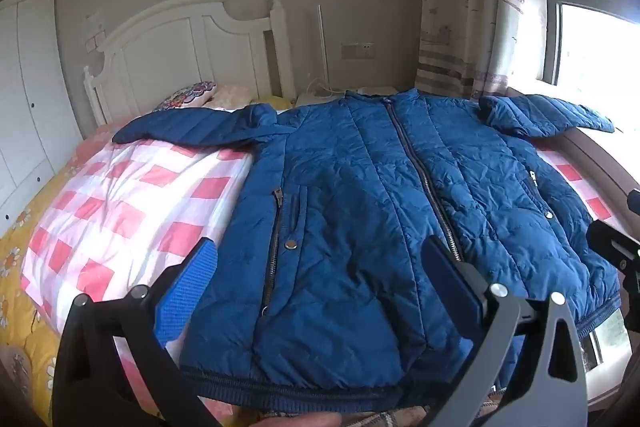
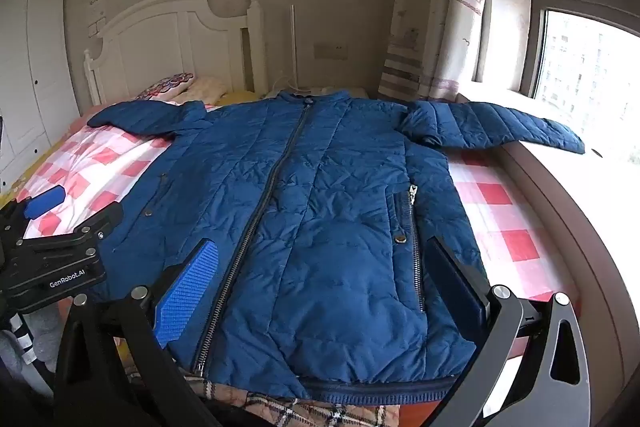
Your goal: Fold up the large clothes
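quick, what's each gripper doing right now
Left gripper: open, holding nothing, poised over the blue puffer jacket.
Right gripper: open, holding nothing, also over the jacket's hem end.

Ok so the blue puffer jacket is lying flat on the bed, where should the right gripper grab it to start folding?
Probably the right sleeve, near its cuff. It sticks straight out sideways from the jacket and its end lies over the window ledge, away from the body, so its edge is free. Bring the open right gripper in from the window side, pinch across the cuff, then carry it over the zipped front.
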{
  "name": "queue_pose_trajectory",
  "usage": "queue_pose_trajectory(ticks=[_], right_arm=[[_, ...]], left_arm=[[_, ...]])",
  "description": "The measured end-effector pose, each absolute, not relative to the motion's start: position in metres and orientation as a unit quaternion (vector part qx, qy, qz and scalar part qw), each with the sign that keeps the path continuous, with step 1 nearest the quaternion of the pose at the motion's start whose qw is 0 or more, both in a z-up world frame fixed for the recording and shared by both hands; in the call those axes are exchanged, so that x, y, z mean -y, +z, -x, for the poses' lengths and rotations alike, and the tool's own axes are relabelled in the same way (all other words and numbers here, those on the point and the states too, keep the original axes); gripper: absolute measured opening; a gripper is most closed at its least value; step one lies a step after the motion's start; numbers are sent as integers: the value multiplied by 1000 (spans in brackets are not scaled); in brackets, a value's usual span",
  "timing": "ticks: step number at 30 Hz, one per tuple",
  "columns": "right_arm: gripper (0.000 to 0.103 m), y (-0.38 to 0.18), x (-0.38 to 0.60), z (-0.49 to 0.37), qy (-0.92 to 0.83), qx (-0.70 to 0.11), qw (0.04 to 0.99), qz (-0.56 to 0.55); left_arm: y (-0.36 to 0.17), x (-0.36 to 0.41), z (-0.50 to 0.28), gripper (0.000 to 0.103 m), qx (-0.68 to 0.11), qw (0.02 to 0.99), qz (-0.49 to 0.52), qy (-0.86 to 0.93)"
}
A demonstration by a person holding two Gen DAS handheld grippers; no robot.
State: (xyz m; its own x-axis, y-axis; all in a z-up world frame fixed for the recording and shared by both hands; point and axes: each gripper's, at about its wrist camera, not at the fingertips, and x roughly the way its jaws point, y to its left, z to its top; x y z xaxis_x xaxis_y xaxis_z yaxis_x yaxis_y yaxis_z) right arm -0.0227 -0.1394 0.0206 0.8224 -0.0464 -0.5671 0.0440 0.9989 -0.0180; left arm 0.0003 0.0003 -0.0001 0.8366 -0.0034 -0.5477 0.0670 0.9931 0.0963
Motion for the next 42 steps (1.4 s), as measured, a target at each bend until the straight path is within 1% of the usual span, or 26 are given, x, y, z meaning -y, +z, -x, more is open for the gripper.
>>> queue_pose_trajectory(ticks=[8,10,42], right_arm=[[99,24,125,31,-32,-300,953,-6],[99,17,140,21,-7,-307,951,-20],[99,13,143,22,3,-314,949,-38]], left_arm=[[0,0,0,101,-286,956,-55,-19],[0,0,0,101,-287,956,-55,-19],[0,-1,-1,101,-292,955,-54,-20]])
